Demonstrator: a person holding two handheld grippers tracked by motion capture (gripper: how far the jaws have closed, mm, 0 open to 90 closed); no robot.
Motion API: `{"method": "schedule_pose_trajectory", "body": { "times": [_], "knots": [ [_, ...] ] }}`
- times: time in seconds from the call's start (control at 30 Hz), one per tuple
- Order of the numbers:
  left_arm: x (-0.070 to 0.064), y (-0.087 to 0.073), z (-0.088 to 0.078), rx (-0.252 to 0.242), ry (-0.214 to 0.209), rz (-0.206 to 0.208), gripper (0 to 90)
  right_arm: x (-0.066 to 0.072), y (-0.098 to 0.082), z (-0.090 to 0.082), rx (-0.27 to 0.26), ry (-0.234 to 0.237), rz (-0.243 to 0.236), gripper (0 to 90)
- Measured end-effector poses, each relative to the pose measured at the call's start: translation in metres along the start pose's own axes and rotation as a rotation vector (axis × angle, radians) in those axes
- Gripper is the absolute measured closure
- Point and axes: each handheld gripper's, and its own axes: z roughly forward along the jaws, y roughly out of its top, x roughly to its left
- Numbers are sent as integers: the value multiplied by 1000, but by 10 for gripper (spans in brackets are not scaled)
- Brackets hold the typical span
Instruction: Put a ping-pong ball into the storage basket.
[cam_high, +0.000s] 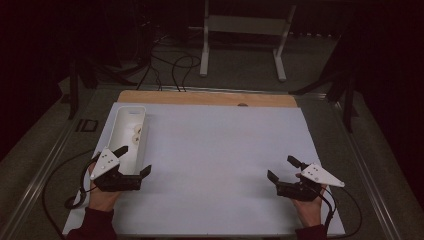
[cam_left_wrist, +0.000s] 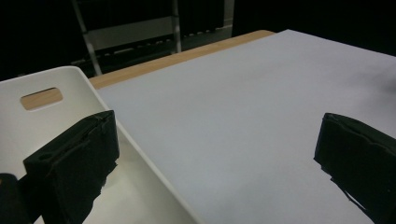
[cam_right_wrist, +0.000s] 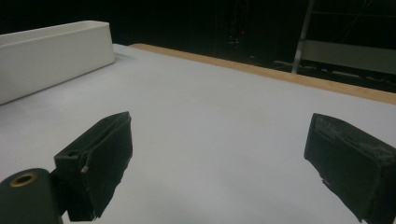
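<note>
— Where does the left gripper (cam_high: 134, 160) sit?

— Near the table's (cam_high: 220, 150) left edge, toward the front. Its jaws are spread wide and hold nothing. In the left gripper view, one jaw hangs over the inside of the white tray (cam_left_wrist: 70, 84) and the other over the bare white sheet, so the gripper (cam_left_wrist: 215, 154) straddles the tray's near right wall.

— And the tray itself?

— In the high view the white tray (cam_high: 141, 131) is long and narrow, lying along the left edge with its far end near the back-left corner. A couple of small pale pieces (cam_high: 136, 132) lie inside it, about halfway along; what they are cannot be told. The left gripper view shows a handle slot (cam_left_wrist: 41, 98) cut in its far end wall.

— The right gripper (cam_high: 283, 170)?

— By the front-right corner, well apart from the tray. Its jaws also stand wide open, empty, above bare sheet. In the right gripper view (cam_right_wrist: 219, 154) the tray (cam_right_wrist: 56, 51) shows far off at the upper left.

— Anything behind the table?

— A wooden strip (cam_high: 210, 98) along the back edge, then a white frame stand (cam_high: 245, 35) and cables (cam_high: 170, 70) on the floor.
</note>
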Motion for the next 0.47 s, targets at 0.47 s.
{"method": "schedule_pose_trajectory", "body": {
  "times": [0.47],
  "knots": [
    [1,-1,0,-7,10,17,1,2,2,0,-3,6,-14,76]
  ]
}}
